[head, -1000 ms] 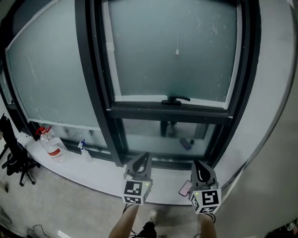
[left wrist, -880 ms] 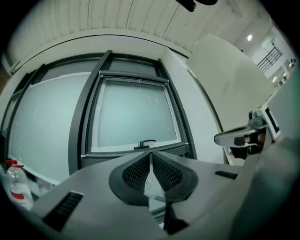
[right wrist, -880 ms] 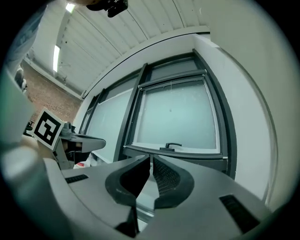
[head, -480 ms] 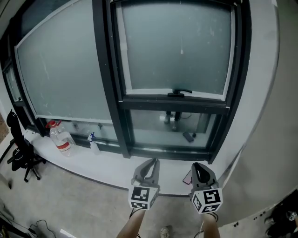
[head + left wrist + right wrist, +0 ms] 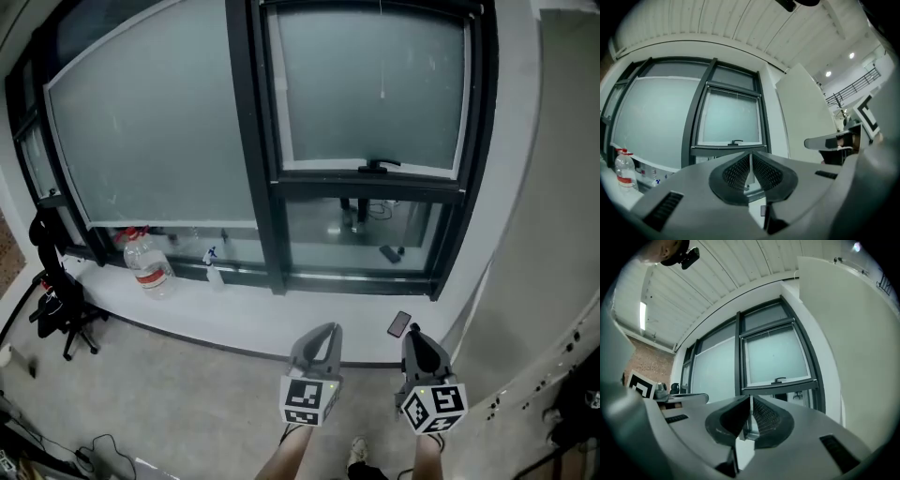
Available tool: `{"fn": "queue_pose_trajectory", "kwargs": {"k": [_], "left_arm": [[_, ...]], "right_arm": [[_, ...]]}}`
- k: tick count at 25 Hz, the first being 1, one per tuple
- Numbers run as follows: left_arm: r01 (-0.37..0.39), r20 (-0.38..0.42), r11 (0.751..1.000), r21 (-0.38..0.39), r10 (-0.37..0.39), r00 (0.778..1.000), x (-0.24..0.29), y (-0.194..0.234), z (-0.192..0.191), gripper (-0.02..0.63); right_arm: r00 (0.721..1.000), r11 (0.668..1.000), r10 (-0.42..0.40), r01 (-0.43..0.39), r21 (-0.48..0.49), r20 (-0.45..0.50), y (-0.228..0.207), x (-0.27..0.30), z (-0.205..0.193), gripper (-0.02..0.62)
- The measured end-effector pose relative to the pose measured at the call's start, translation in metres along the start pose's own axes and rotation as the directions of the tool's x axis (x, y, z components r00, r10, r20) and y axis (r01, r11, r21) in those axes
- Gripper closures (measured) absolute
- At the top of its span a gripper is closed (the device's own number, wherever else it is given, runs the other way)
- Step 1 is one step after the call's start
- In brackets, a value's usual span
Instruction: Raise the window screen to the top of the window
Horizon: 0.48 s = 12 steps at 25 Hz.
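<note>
Window screen, seemingly one, sits beyond closed left claw and right claw.

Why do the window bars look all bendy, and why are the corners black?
Head view: the wide lens bows the dark metal window frame near the edges. Left tool view: a black ring fills the corners, and the grey left tool looms huge. Right tool view: the same ring surrounds the grey right tool, and the white ceiling light strip glares.
</note>
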<state>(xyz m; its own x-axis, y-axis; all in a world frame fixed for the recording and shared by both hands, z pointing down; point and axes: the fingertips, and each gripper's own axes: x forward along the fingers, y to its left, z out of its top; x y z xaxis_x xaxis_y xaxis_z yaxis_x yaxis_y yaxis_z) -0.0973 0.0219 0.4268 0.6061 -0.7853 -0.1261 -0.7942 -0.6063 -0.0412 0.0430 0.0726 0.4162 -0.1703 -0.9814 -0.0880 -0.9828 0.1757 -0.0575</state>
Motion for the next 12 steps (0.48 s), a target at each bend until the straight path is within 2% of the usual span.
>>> {"fn": "queue_pose_trajectory", "kwargs": {"k": [7,12], "left_arm": [[0.006,0.021,0.999,0.033,-0.007,1.0,-0.04,-0.013,0.017,0.584],[-0.026,0.02,1.0,0.013,0.026,0.999,-0.043,-0.023,0.022,0.584]], "right_arm": [[1.0,1.0,-0.004,0.004,-0.011,0.029,0.017,-0.038,0.012,0.571],[1.0,0.999,0.009,-0.009,-0.033,0.004,0.014,-0.051,0.01,0.591]]}}
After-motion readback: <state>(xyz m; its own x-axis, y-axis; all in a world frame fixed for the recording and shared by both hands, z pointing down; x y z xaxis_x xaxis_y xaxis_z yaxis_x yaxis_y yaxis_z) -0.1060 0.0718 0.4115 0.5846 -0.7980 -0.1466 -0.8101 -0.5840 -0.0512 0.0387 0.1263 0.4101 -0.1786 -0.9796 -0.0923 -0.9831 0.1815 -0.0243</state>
